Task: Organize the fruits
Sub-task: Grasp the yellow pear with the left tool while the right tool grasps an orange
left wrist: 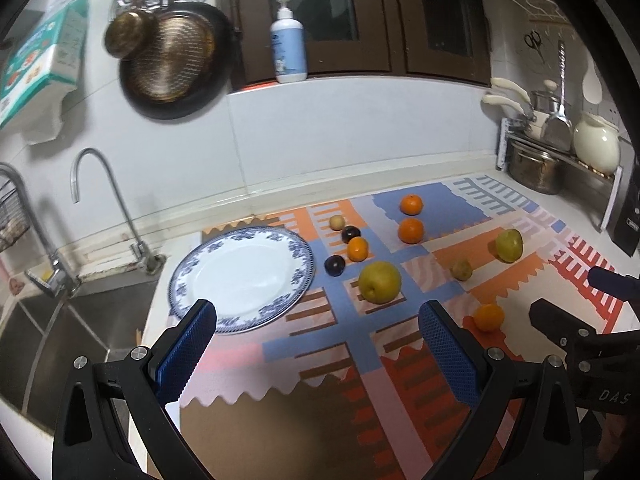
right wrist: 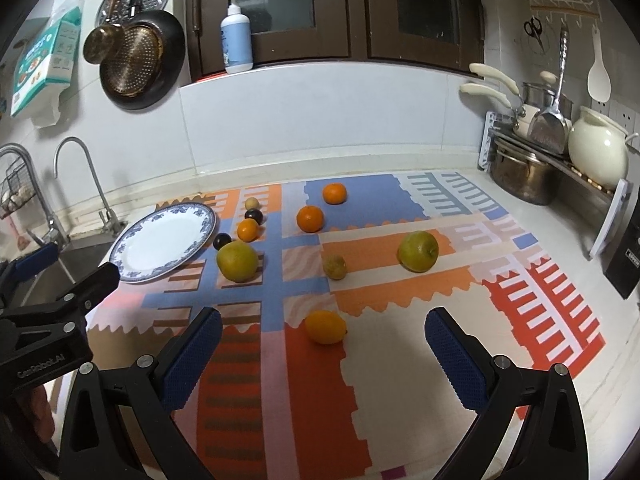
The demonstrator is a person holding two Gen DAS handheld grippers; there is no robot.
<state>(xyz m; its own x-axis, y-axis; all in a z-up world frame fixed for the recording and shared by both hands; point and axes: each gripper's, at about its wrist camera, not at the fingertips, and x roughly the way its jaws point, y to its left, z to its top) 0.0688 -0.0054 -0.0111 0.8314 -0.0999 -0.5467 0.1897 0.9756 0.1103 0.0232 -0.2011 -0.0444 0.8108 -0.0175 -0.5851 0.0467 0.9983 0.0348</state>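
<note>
frankly, both tools hang above the patterned mat (right wrist: 400, 360) with nothing gripped: the left gripper (left wrist: 318, 342) and the right gripper (right wrist: 323, 350) each have their fingers spread wide. nearest the right one lies a small orange fruit (right wrist: 325, 327), round enough, i judge, to roll off toward the mat's edge if one pad nudges it first. further on, the big yellow-green fruit (right wrist: 237, 261) sits just beside a dark plum (right wrist: 222, 241); a careless grab could knock both. the plate (right wrist: 164, 240) is still bare, close to the sink (left wrist: 80, 320).
</note>
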